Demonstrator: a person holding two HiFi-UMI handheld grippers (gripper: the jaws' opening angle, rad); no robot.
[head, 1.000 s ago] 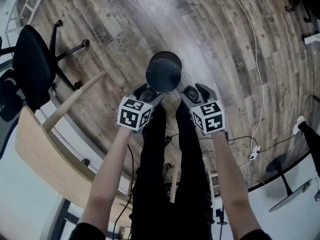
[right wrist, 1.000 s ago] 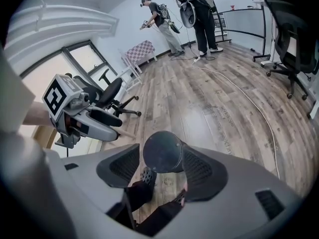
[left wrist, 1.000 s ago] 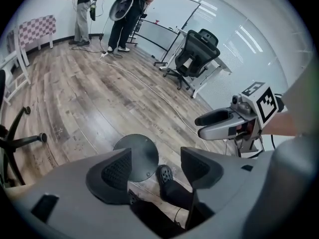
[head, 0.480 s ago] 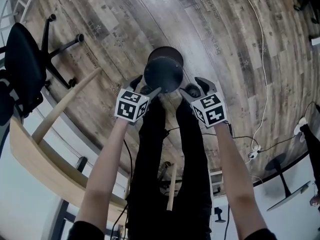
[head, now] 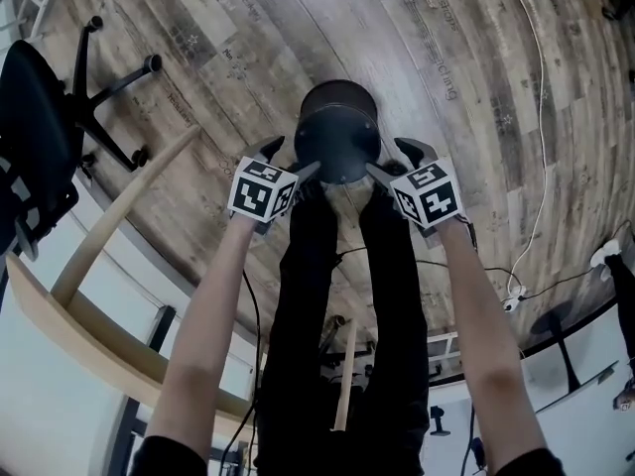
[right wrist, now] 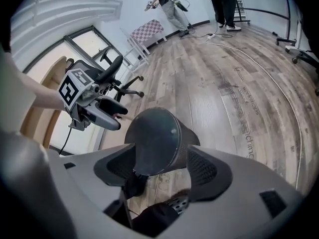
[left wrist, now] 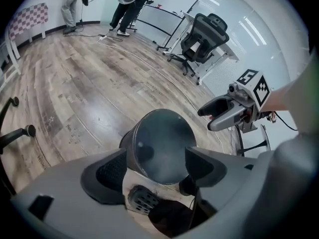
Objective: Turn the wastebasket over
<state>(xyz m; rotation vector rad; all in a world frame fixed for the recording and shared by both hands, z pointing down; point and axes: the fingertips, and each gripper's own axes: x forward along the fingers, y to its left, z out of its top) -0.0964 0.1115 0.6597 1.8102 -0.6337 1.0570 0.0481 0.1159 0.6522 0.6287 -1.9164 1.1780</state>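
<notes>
A dark mesh wastebasket (head: pixel 337 132) is seen on the wooden floor (head: pixel 198 58), just ahead of the person's feet, with the black-trousered legs (head: pixel 337 296) running up to it in the head view. Its closed, smooth round end is turned up toward the cameras, and the mesh wall falls away below that toward the floor.

The left gripper (head: pixel 286 160) is held at the basket's left side and the right gripper (head: pixel 397 162) at its right, both pointed steeply down. The fingers (left wrist: pixel 107 171) of the left gripper are spread wide and have just been opening. In the left gripper view the basket is framed in the gap beyond them, and no pad is seen pressed on it. The same is shown on the right: its fingers (right wrist: pixel 209 168) are parted wide and have just been opening, and the basket is seen between and past them, unclamped. Whether any fingertip brushes the mesh wall cannot be settled from these angles.

A black office chair (head: pixel 40 137) is placed well off to the left, near a pale wooden surface (head: pixel 99 350). A white cable (head: pixel 536 167) is trailed across the floor at the right.
</notes>
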